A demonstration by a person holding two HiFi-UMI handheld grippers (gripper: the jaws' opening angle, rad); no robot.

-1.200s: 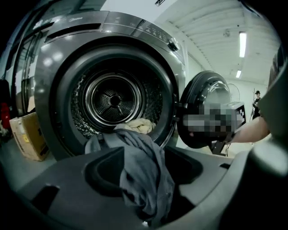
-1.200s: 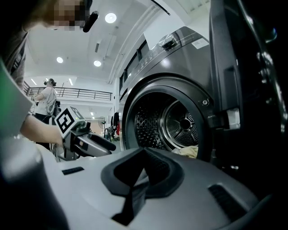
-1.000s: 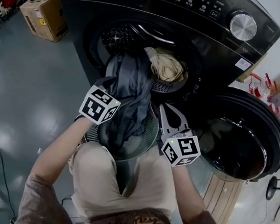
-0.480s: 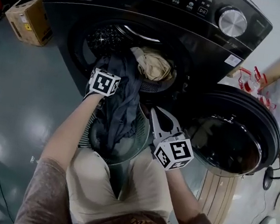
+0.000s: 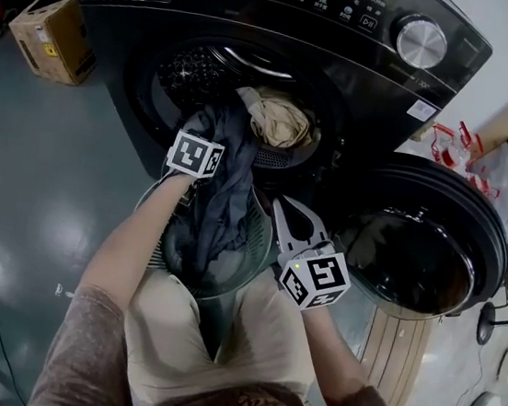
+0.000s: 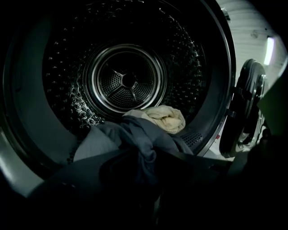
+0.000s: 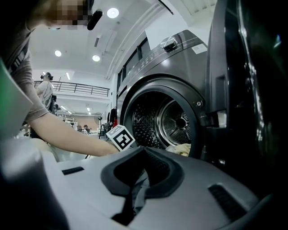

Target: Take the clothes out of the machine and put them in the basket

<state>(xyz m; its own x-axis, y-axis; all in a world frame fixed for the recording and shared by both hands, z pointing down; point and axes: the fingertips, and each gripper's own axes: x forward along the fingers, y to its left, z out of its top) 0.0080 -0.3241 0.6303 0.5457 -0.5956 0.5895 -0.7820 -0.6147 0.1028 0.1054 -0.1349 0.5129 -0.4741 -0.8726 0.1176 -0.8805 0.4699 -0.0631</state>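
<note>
A dark grey garment (image 5: 228, 185) hangs from the drum mouth of the black washing machine (image 5: 259, 22) down into a round mesh basket (image 5: 261, 245) between the person's knees. A beige garment (image 5: 279, 117) lies in the drum mouth behind it. In the head view the left gripper's marker cube (image 5: 195, 155) sits on the grey garment at the drum's lower lip. My left gripper (image 6: 141, 157) has just been closing with a bunched fold of that garment between its jaws, and is now shut on it. My right gripper (image 5: 282, 204) hovers over the basket's right rim, shut and holding nothing.
The machine's round door (image 5: 424, 248) stands open to the right, close to the right hand. A cardboard box (image 5: 50, 27) sits on the floor at the far left. Plastic bags and red-and-white items (image 5: 483, 158) lie at the right, beyond the door.
The left gripper has moved from the basket's left rim up to the drum mouth and onto the grey garment. The right gripper has stayed in place.
</note>
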